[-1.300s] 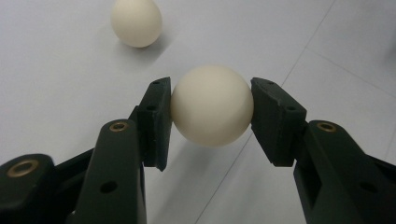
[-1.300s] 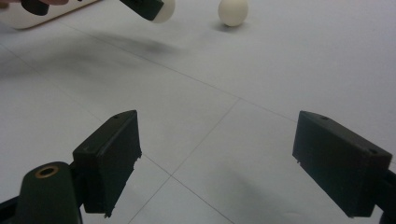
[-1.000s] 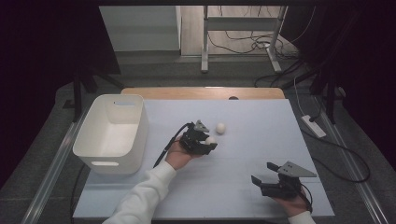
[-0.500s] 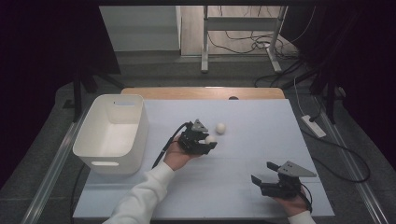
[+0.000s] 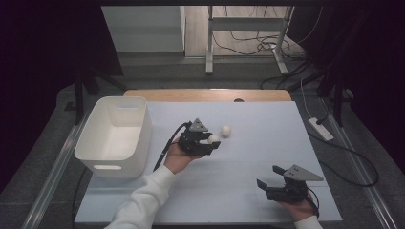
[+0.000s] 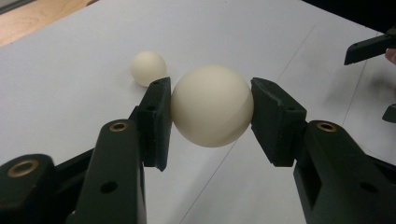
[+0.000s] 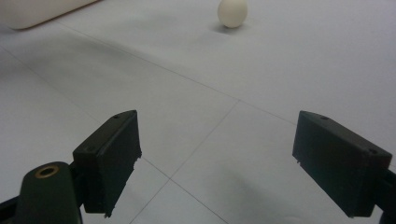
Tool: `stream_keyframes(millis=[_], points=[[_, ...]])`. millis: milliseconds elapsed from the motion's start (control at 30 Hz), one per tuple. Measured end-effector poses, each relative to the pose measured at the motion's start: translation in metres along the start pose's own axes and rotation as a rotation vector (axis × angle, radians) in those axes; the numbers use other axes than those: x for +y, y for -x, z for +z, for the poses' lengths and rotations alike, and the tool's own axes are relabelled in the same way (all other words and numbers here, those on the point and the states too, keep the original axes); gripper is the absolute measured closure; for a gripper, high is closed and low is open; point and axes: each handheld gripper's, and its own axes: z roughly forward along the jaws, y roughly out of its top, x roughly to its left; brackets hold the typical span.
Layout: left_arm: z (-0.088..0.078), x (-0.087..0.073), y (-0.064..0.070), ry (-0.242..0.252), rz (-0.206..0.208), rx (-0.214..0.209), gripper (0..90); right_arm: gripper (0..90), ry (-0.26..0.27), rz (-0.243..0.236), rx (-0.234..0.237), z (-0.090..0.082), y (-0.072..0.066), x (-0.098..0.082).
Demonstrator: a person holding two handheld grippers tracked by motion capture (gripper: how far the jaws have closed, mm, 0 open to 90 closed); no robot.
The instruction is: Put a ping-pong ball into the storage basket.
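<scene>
My left gripper [image 5: 213, 141] is shut on a cream-white ball [image 5: 213, 138] near the middle of the table. In the left gripper view the ball [image 6: 212, 105] sits squeezed between both black pads of this gripper [image 6: 210, 114], just above the white tabletop. A second, matching ball [image 5: 225, 130] lies loose on the table just beyond and right of the held one, also visible as the small ball [image 6: 148, 68] behind the left jaw. My right gripper [image 5: 268, 176] stands open near the front right edge, with nothing between its jaws [image 7: 217, 158]; the loose ball [image 7: 232, 12] lies far ahead of it.
A white plastic bin [image 5: 111, 167] with handle slots stands at the table's left side. The white tabletop [image 5: 267, 124] ends at a wooden strip at the back. A power strip and cables lie on the floor to the right.
</scene>
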Motion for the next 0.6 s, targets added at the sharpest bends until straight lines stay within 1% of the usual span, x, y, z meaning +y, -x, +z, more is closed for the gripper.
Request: stream_keyframes(millis=[367,500,600], points=[[-0.008,0.003,0.002,0.040,0.005,-0.004,51.0,15.0,0.002,-0.001,-0.002,0.000,0.000,0.000],[-0.010,0.004,0.001,0.045,0.008,-0.003,51.0,15.0,0.002,0.001,-0.002,-0.001,0.000,0.000],[-0.014,0.006,0.000,0.061,0.004,-0.007,51.1,15.0,0.003,0.002,-0.003,-0.001,0.000,0.000]])
